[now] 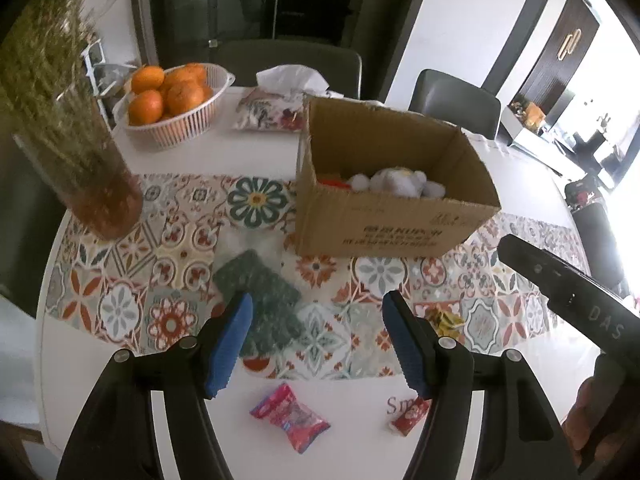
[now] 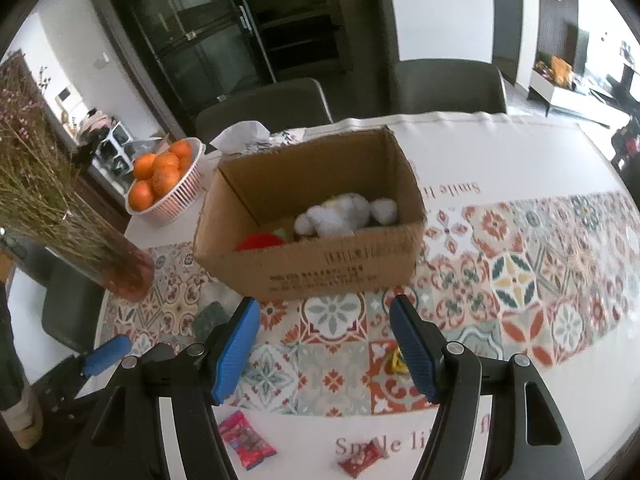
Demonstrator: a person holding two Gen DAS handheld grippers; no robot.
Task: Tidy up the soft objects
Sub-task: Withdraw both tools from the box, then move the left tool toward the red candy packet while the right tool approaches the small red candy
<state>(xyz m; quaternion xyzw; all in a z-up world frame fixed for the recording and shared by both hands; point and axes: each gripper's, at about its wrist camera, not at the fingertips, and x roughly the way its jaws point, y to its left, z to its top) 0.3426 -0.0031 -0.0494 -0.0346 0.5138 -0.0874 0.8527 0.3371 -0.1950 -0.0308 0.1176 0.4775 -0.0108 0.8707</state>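
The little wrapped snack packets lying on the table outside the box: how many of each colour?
Pink packet: 1
Red packet: 1
Yellow packet: 1, partly hidden behind the left gripper finger
Total: 3

You have a matt, corrugated cardboard box [image 2: 320, 264] holding a fluffy white plush toy [image 2: 340, 214], and a nubbly green cloth [image 1: 264, 300] lying on the printed tablecloth [image 1: 180, 256] that covers the desk. Your claw fingers [image 1: 230, 344] wear ribbed blue rubbery pads on matt black plastic. The sweet wrappers [image 1: 290, 416] near you look glossy, the orange basket [image 1: 180, 124] is slatted white plastic, and the vase [image 1: 100, 184] is clear glass.
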